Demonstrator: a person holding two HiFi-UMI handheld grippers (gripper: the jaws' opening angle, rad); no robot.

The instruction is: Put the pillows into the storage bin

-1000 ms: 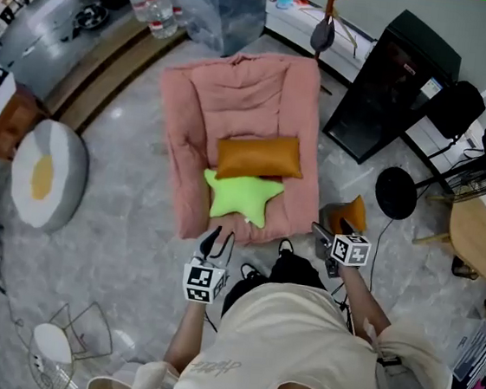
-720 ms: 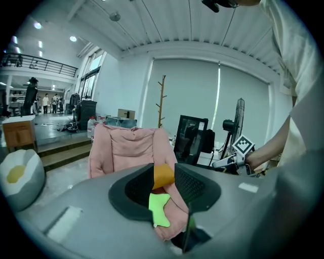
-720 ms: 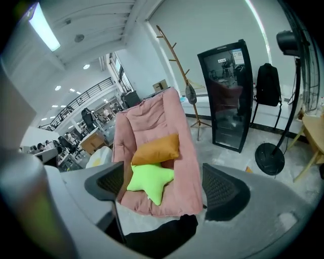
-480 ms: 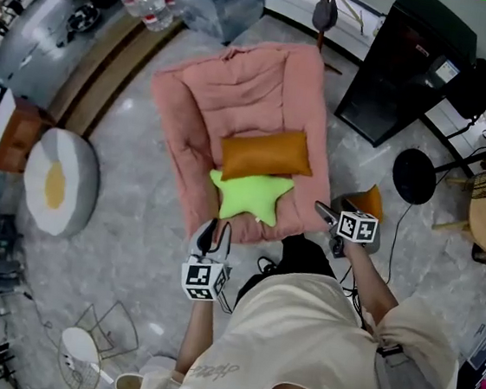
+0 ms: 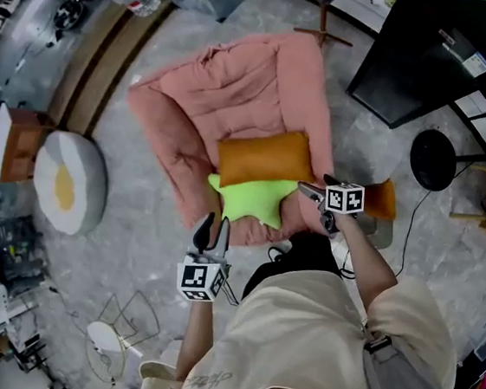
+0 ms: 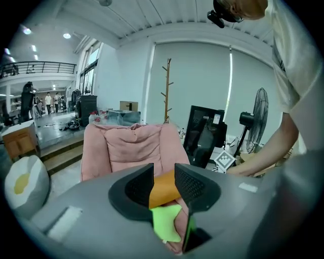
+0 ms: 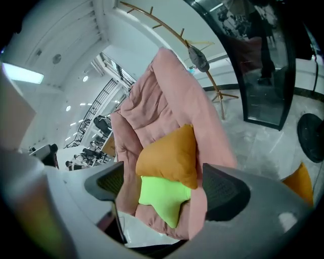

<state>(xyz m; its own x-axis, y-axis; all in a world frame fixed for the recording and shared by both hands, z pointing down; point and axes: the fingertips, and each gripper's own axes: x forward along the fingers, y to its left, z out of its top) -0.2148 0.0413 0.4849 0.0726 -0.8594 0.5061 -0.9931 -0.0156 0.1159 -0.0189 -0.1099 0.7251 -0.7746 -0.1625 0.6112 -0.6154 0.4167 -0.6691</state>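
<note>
pillows: approach step, nothing gripped yet.
orange pillow [image 5: 265,157] and green star pillow [image 5: 247,200] lie on the pink lounger's [image 5: 237,93] near end; left gripper [image 5: 212,231] and right gripper [image 5: 311,189] hover close, jaws apart, empty. next: close on one pillow.

1. A grey marbled floor [image 5: 134,229] spreads under a pink floor lounger [image 5: 247,85].
2. A black cabinet [image 5: 425,53] stands beside the lounger, near a wooden coat stand [image 6: 166,91] and a pedestal fan [image 6: 259,119].
3. Pale walls [image 6: 202,76], tall windows [image 6: 87,76] and round ceiling lights [image 6: 67,36] enclose the room.
</note>
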